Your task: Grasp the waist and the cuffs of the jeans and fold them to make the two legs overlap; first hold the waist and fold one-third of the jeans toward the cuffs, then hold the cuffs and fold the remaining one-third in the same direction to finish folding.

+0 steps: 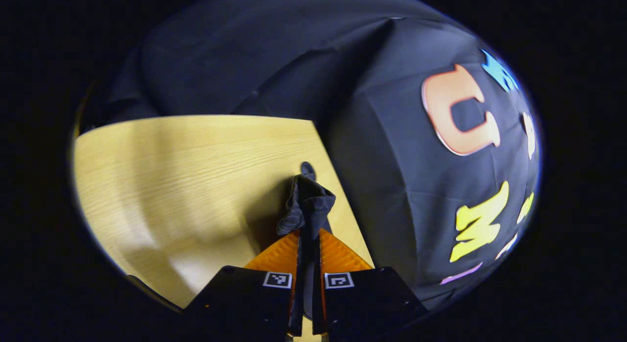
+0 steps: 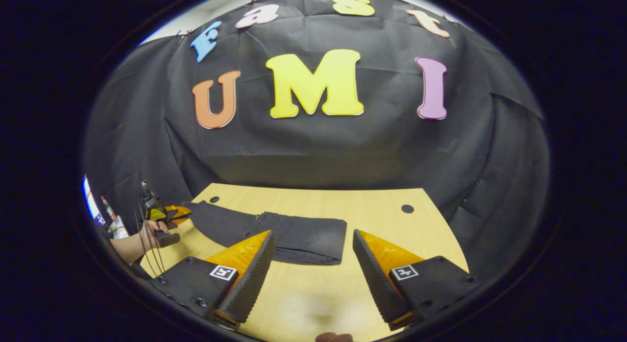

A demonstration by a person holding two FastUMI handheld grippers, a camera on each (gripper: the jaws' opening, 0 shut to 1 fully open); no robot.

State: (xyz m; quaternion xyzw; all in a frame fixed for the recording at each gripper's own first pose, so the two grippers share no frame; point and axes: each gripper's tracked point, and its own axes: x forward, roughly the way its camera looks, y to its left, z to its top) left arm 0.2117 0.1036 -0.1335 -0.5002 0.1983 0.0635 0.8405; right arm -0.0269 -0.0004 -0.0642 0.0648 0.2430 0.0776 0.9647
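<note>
The dark jeans lie flat on the wooden table, the waist third folded over so a double layer sits at the right end. In the right gripper view my right gripper hovers open just in front of that folded part, touching nothing. At the far left a hand holds my left gripper at the jeans' cuff end. In the left gripper view my left gripper is shut on a bunched bit of the dark jeans cloth, lifted above the table.
The booth's black cloth wall closes in behind and to the right of the table. Two small round holes mark the tabletop's back corners. Bare wood stretches in front of the jeans and to their right.
</note>
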